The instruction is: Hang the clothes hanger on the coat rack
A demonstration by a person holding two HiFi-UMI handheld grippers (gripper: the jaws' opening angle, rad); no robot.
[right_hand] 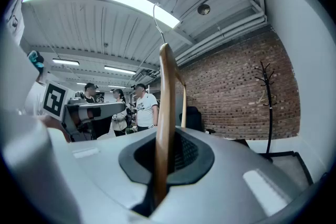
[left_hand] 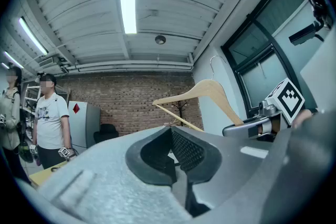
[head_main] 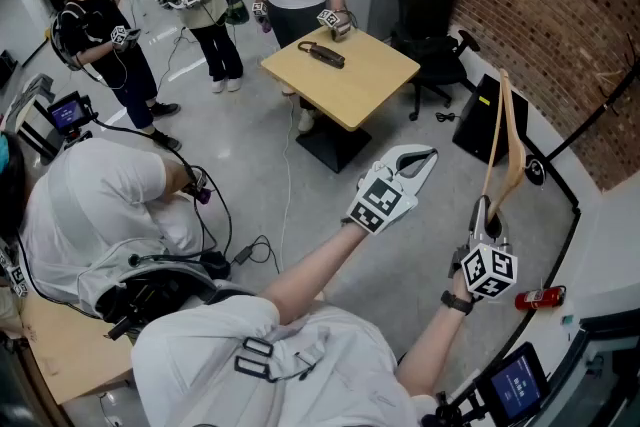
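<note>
My right gripper (head_main: pixel 483 211) is shut on one arm of a light wooden clothes hanger (head_main: pixel 503 143), which stands up out of the jaws with its wire hook on top. In the right gripper view the hanger (right_hand: pixel 164 113) rises straight between the pads. A black coat rack (right_hand: pixel 268 107) stands ahead to the right against the brick wall. From the head view I see its pole and base (head_main: pixel 535 171) just beyond the hanger. My left gripper (head_main: pixel 424 156) hovers to the left of the hanger, jaws together with nothing in them. In the left gripper view, the hanger (left_hand: pixel 210 93) is off to the right.
A square wooden table (head_main: pixel 345 80) with a dark object on it stands further out, with several people around it. A black office chair (head_main: pixel 432 25) sits by the brick wall. Another person bends over at the left. A red item (head_main: pixel 541 298) lies on the floor at lower right.
</note>
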